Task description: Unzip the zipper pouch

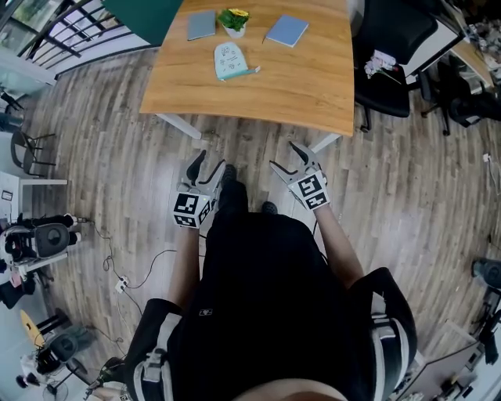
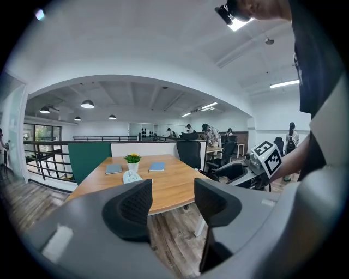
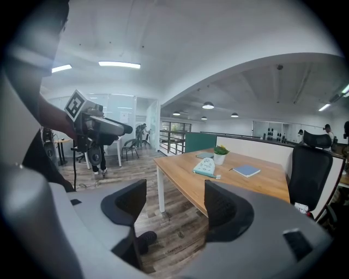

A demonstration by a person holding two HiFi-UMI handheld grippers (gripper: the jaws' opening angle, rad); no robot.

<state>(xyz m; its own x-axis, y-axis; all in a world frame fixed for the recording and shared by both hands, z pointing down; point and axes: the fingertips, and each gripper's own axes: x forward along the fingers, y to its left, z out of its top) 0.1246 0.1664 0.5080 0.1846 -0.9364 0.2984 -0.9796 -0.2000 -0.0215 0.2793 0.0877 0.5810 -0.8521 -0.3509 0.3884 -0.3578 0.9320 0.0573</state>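
One table (image 1: pixel 313 86) is standing ahead. Short of its near edge, the left gripper (image 1: pixel 211 159) and the right gripper (image 1: pixel 283 155) are both gaping wide, gripping nothing. At the table's far edge a grey notebook (image 1: pixel 201 24) and a blue notebook (image 1: pixel 286 30) are lying, with one plant (image 1: pixel 233 21) sitting between them. One pouch (image 1: pixel 230 60) is lying mid-table, possibly beside a pen (image 1: pixel 244 72).

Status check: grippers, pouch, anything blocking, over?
Left gripper open, empty. Right gripper open, empty. Both short of the table. Zipper pouch lies on it, untouched. No obstacle between.
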